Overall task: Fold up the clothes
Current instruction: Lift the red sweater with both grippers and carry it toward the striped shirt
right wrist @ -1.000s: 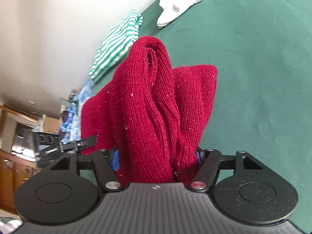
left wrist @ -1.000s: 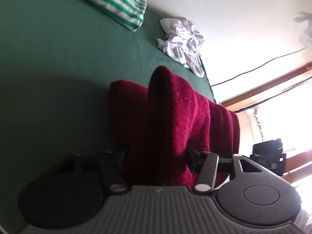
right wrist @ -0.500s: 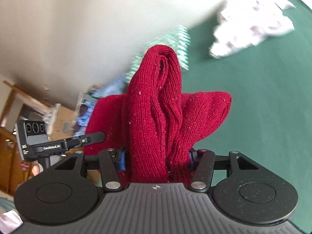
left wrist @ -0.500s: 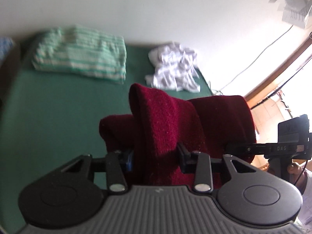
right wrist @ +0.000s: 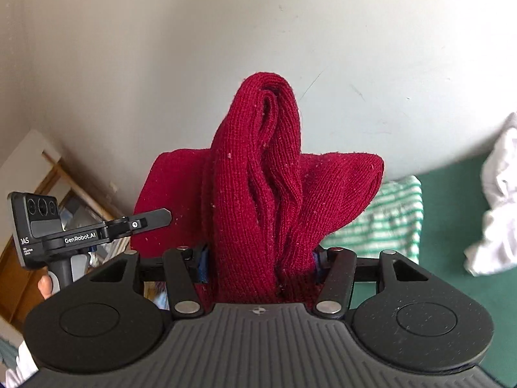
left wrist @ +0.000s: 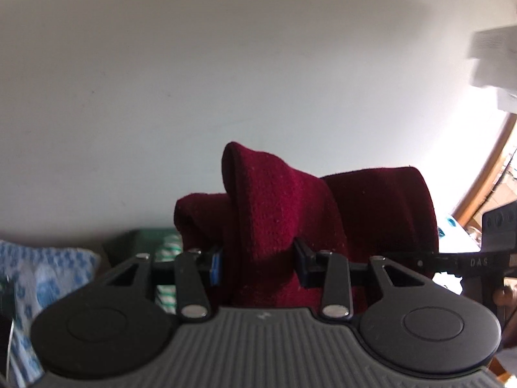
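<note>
Dark red knitted garment bunched upright, clamped by left gripper and right gripper, raised before a white wall, green-and-white striped folded cloth far right on green tabletop.

Left claw, right claw both clamped, apparently raised.
</note>
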